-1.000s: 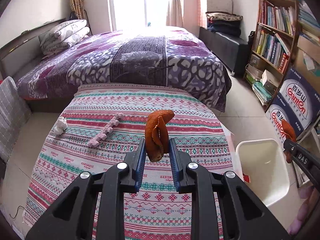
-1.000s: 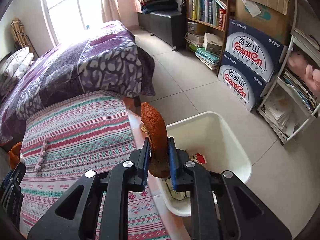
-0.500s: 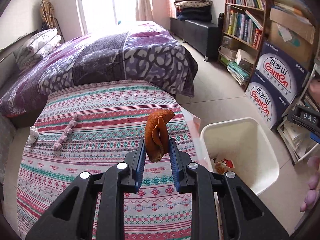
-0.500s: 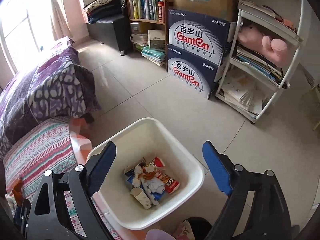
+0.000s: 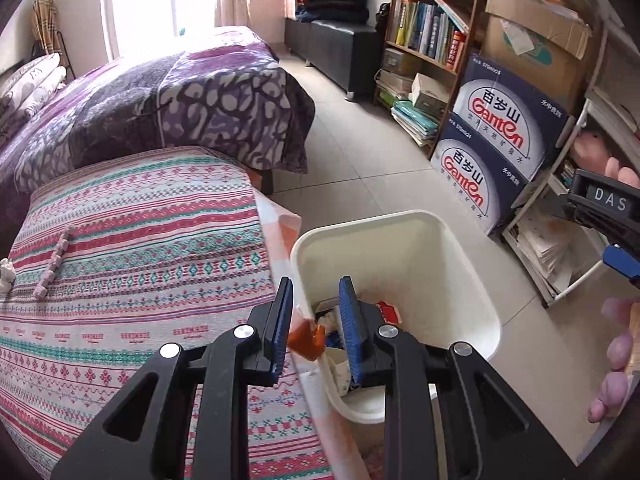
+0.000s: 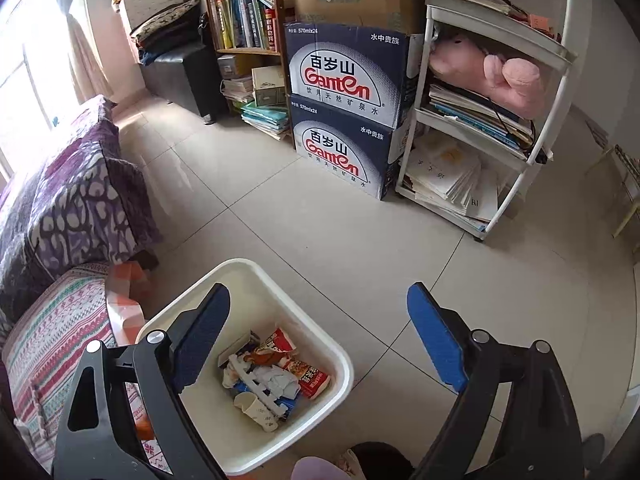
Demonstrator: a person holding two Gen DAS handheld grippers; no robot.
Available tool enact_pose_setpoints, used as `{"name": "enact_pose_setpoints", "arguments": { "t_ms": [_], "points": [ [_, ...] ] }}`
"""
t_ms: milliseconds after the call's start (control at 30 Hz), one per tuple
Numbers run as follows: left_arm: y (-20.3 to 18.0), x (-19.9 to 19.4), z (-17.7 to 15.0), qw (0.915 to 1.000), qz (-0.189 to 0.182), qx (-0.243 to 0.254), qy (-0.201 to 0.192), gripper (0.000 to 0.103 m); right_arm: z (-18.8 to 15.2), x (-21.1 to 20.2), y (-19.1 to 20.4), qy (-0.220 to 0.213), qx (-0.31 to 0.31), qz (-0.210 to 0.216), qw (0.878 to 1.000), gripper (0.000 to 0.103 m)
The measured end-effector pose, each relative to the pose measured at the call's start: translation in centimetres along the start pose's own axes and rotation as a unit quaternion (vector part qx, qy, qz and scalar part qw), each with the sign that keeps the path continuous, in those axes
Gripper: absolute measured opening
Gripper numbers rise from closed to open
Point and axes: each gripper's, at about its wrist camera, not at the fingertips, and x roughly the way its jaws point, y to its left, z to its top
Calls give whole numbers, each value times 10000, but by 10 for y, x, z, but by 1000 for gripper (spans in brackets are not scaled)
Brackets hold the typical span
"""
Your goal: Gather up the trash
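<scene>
**Me:** Both hands have swung off the table (image 5: 140, 260) toward the bin (image 5: 400, 216) since a second ago. The peel my right fingers (image 6: 319, 291) were pinching then has gone from between them.

**Other:** So the right ones are empty?

**Me:** Yes. They stand wide and are opening further, with nothing between the blue pads (image 6: 436, 344). They hang above the near side of the bin (image 6: 248, 264). Down inside it, a brownish-orange scrap (image 6: 264, 357) lies on the wrappers, a paper cup and a white plastic strip.

**Other:** And the left?

**Me:** My left fingers (image 5: 315, 282) are closed on the orange peel (image 5: 306, 340). It sits low between the pads, near their base rather than at the tips. Only a small folded corner of it shows in the gap.

**Other:** Where is that relative to the bin?

**Me:** The left finger is over the table's edge and the right finger over the bin's mouth. The peel hangs right at the near rim. Farther out, a pink strip (image 5: 52, 264) and a white crumpled bit (image 5: 6, 276) lie on the striped cloth, well apart from my fingers.
</scene>
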Motion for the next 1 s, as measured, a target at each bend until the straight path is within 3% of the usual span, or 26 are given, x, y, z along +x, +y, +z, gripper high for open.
{"name": "enact_pose_setpoints", "arguments": {
  "t_ms": [133, 233, 333, 500, 700, 800, 900, 1000],
  "points": [
    [-5, 5, 3, 9982, -567, -135, 145, 27, 3, 3, -9, 24, 137, -66, 9999, 86],
    [-1, 8, 4, 9933, -1060, -365, 292, 46, 3, 2, -10, 2, 221, -101, 9997, 87],
    [11, 8, 7, 9912, -1152, -560, 330, 49, 0, 0, -4, 1, 194, -62, 9998, 90],
    [54, 0, 15, 9897, -931, -1057, 245, 60, -6, -6, 13, 20, 52, 82, 10000, 92],
    [119, -1, 18, 9878, -262, -1472, 446, 65, -15, -10, 37, 72, -215, 172, 9996, 93],
    [124, 18, 8, 9877, 236, -840, 1297, 65, -18, -11, 46, 86, -338, 186, 9992, 93],
    [108, 33, -12, 9818, 768, -130, 1732, 65, -20, -14, 51, 58, -417, 174, 9990, 93],
    [91, 42, -30, 9795, 537, 181, 1935, 65, -20, -14, 51, 85, -399, 201, 9990, 93]
  ]
}}
